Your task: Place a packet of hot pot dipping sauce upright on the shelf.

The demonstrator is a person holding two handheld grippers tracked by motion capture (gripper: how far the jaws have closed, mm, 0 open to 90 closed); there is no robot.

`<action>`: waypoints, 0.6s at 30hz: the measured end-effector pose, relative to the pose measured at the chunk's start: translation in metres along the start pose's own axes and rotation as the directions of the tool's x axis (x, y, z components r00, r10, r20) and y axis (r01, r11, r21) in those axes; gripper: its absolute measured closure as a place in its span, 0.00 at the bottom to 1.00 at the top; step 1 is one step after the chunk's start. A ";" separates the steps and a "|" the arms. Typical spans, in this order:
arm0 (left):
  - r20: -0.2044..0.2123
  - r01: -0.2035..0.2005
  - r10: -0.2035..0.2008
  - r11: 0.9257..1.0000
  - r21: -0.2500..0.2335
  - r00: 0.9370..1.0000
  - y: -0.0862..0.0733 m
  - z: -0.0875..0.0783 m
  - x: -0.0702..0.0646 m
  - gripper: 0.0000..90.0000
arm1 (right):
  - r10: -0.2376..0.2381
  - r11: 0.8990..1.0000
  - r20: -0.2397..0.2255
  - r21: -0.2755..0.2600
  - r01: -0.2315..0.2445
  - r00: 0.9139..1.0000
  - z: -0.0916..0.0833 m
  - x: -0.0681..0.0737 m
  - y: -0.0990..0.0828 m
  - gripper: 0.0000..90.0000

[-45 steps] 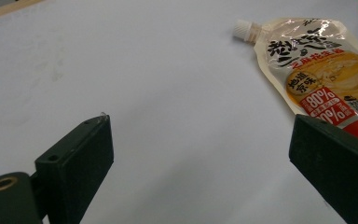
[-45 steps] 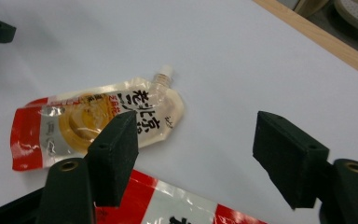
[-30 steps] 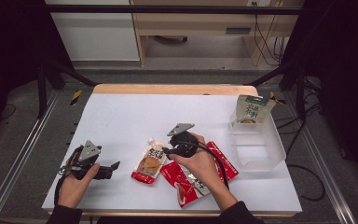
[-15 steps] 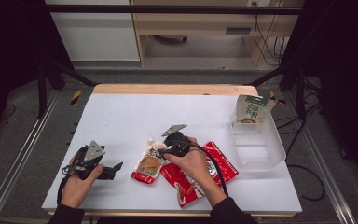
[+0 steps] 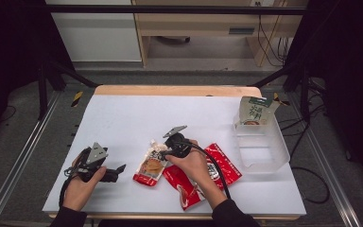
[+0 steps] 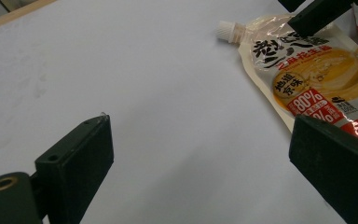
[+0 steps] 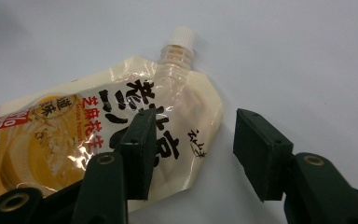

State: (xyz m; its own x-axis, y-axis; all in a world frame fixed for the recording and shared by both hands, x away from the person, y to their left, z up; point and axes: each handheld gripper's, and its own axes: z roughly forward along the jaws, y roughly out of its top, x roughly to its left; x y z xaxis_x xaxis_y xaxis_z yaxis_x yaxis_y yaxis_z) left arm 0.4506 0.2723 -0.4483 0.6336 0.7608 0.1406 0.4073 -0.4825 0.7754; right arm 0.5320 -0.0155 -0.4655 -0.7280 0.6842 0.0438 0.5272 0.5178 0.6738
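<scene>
Nearest to us, our left hand-held gripper (image 5: 118, 169) rests on the white surface (image 5: 123, 118) with its jaws wide apart and nothing between them, aimed toward the spouted sauce pouch (image 6: 307, 79). Beside it, our right hand-held gripper (image 7: 191, 144) is down over that pouch (image 7: 98, 135), which lies flat on the surface near the front edge, its capped spout pointing away from us; the jaws stand about half apart and have just been closing, one over the printed face, the other over bare surface past the pouch's corner, not yet pinching. To grip well, we judge we should straddle the stiffer shoulder below the spout, lower until both pads flank the edge, then squeeze gently so the slick film does not slide. Just right lie two red packets (image 5: 217, 165); farther back stands a clear bin (image 5: 264, 151) with a carton (image 5: 255, 111).
</scene>
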 end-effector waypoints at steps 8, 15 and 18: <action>0.006 0.006 -0.006 1.000 -0.006 1.000 0.001 0.001 0.000 0.07 | 0.024 1.000 -0.010 0.015 -0.024 1.000 0.001 0.000 -0.003 0.59; 0.009 0.012 -0.012 1.000 -0.010 1.000 0.001 0.000 0.000 0.07 | 0.025 0.999 -0.017 0.021 -0.024 1.000 0.001 0.005 -0.004 0.68; 0.012 0.008 -0.008 1.000 -0.006 1.000 0.001 0.001 0.000 0.07 | 0.031 0.999 -0.005 0.039 -0.031 0.999 0.002 0.006 -0.005 0.72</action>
State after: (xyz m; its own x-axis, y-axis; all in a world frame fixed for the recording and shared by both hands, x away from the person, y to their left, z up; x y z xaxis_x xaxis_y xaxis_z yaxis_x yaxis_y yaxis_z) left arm 0.4515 0.2713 -0.4482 0.6381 0.7593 0.1276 0.4081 -0.4741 0.7802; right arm 0.5256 -0.0127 -0.4697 -0.7133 0.6975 0.0684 0.5662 0.5159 0.6429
